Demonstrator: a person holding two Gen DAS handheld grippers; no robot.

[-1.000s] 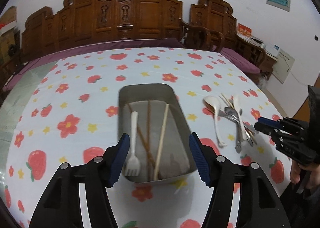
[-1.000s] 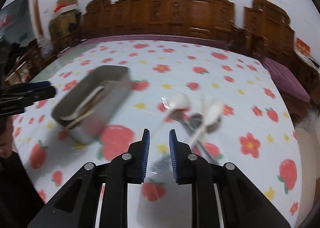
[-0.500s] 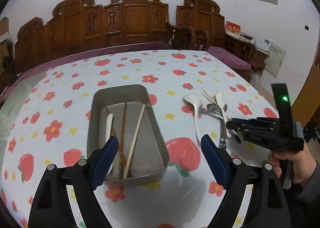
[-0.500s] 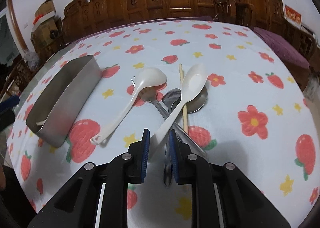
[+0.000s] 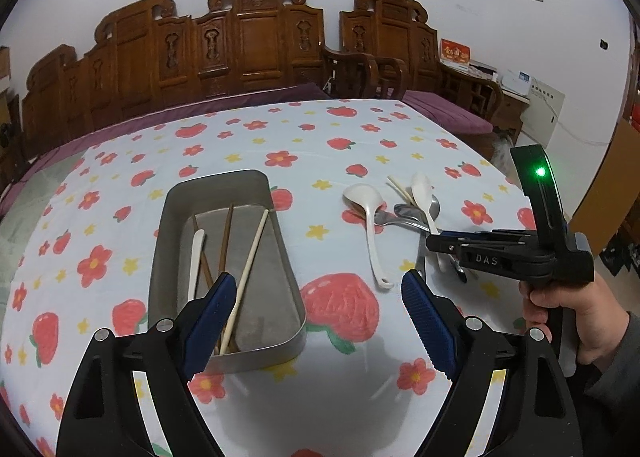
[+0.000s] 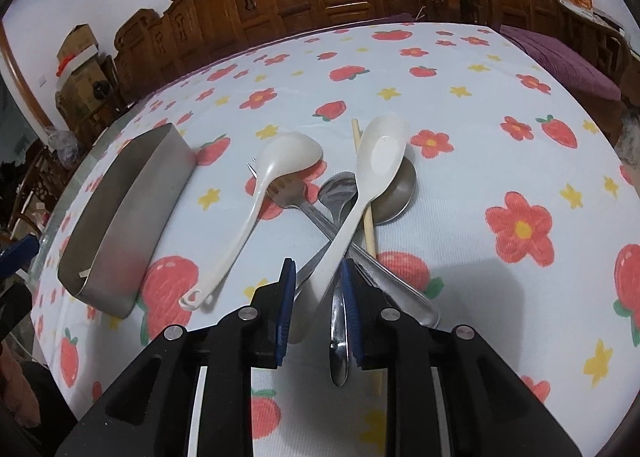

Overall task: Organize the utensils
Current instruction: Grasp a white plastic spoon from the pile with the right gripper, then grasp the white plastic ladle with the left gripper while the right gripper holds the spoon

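Left gripper (image 5: 316, 307): my jaws have just been opening; they stand wide over the near end of the metal tray (image 5: 292, 289) and nothing is between the pads.
Right gripper (image 6: 318, 289): my jaws stand narrowly parted around the handle of the white spoon (image 6: 360, 197); I cannot tell whether the pads press on it.
White spoon: on the cloth right of the tray, topmost in the loose pile, long axis running from my jaws up and slightly right, bowl at the far end, hollow side up.
Rest of pile: a white ladle (image 6: 260, 209) lies just left, bowl far, hooked handle near; a steel fork (image 6: 288, 193), steel spoons (image 6: 340, 193) and a pale chopstick (image 6: 366, 213) cross under the white spoon.
Tray contents: a white utensil handle (image 5: 196, 257), dark chopsticks (image 5: 226, 237) and a pale chopstick (image 5: 250, 269), all lengthwise.
Surface: a white tablecloth (image 5: 360, 145) printed with strawberries, red flowers and yellow stars.
Room: carved wooden chairs (image 5: 256, 41) along a white wall, purple cushions beneath.
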